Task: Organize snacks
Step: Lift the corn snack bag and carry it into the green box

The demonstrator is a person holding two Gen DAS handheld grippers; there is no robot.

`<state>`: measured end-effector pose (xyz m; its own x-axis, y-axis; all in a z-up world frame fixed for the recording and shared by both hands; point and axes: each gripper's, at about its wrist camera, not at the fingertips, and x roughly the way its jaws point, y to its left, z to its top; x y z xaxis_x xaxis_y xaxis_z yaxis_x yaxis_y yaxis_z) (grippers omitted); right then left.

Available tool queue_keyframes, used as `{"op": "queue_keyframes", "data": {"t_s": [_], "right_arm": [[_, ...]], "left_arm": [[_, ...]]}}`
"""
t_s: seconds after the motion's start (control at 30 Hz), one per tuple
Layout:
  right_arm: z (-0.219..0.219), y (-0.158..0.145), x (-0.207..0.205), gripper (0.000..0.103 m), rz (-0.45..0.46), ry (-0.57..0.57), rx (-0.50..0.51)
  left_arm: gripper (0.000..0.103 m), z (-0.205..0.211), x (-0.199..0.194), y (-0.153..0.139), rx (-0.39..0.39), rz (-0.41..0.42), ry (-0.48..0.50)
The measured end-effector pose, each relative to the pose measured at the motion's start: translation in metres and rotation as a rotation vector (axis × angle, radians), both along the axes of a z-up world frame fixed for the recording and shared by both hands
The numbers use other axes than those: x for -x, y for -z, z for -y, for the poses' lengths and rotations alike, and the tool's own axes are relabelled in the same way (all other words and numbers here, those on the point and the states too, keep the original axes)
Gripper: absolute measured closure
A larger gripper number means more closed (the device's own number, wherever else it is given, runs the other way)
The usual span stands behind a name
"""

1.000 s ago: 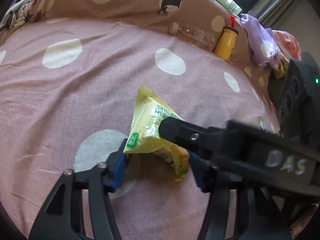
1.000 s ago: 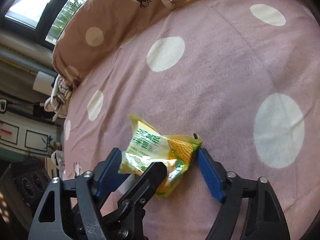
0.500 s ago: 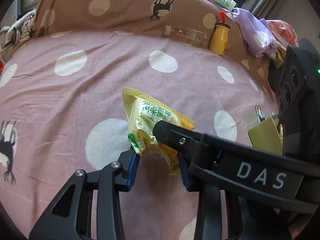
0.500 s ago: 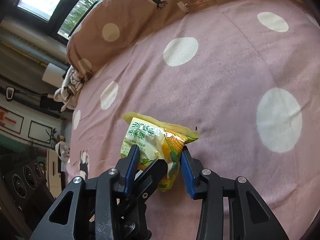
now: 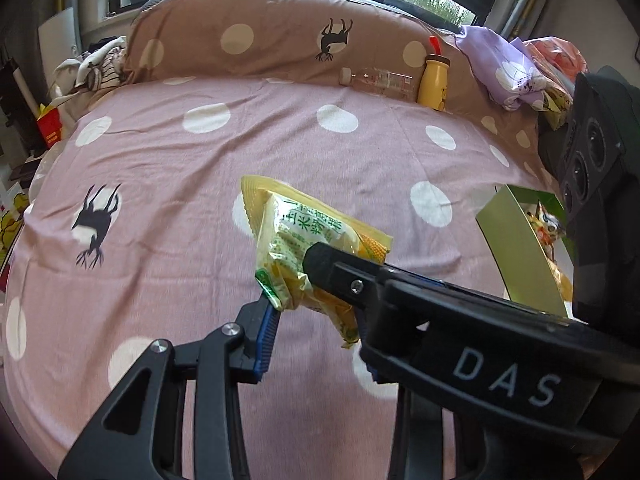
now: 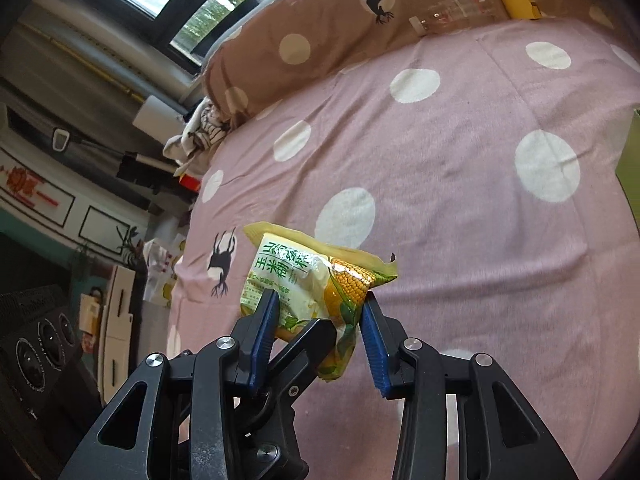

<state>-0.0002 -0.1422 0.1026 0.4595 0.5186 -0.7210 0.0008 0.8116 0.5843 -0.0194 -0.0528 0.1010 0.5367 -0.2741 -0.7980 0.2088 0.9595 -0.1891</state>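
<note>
Green box (image 5: 520,248) holds snack packets; both grippers' fingers clamp yellow corn packet (image 6: 312,280).

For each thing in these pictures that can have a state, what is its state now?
Corn snack packet: sealed, lifted off the bed, clamped by both grippers.
Left gripper: shut on the packet.
Right gripper: shut on the packet.
Green box: open, snacks inside.
Clear bottle: capped, lying on its side.
Yellow bottle: capped, upright.
</note>
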Motion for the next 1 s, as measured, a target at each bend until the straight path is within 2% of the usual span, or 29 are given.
{"op": "queue_keyframes", "data": {"t_s": [0.37,1.0], "right_arm": [[-0.008,-0.006,0.038,0.059,0.062,-0.003,0.012],[0.004,-0.038,0.063,0.059,0.203,0.057,0.043]], "left_arm": [[0.067,-0.002,0.04,-0.002,-0.022,0.054,-0.016],[0.067,0.011,0.056,-0.028,0.007,0.19,0.035]]}}
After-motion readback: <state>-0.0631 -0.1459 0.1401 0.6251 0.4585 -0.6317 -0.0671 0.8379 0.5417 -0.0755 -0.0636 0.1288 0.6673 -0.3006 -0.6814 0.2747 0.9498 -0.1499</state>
